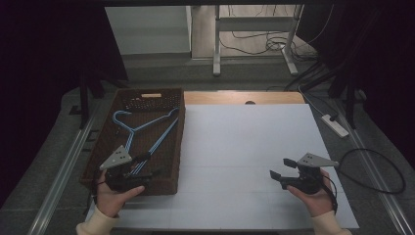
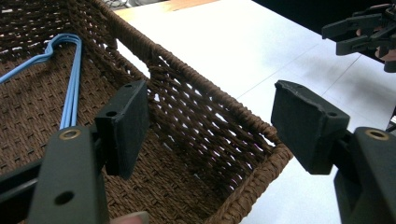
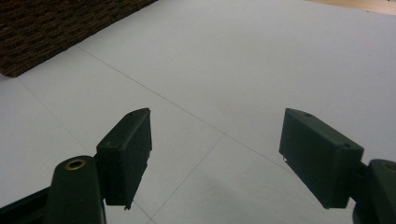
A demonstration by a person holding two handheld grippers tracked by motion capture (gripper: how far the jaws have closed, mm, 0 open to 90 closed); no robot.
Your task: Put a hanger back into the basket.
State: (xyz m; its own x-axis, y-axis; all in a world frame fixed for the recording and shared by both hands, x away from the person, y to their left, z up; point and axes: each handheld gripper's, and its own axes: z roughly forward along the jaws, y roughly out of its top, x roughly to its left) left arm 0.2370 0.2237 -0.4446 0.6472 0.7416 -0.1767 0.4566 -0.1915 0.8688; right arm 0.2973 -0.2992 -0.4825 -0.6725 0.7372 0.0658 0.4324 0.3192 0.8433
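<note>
The left gripper (image 2: 210, 126), jaws spread and empty, straddles the right wall of the wicker basket (image 1: 179, 142). Shift it inward over the blue hangers (image 1: 149, 132) lying in the basket before closing. The right gripper (image 1: 280, 170), also spread and empty, hangs over the white table (image 1: 244, 142), well apart.

A white table (image 1: 244, 147) is lying under dim light, with a strip of bare wood (image 1: 244, 97) showing along its far edge. Beyond it a metal frame (image 1: 254, 29) is standing among loose cables (image 1: 254, 46), and a white power strip (image 1: 334, 125) is lying on the floor to the right.
</note>
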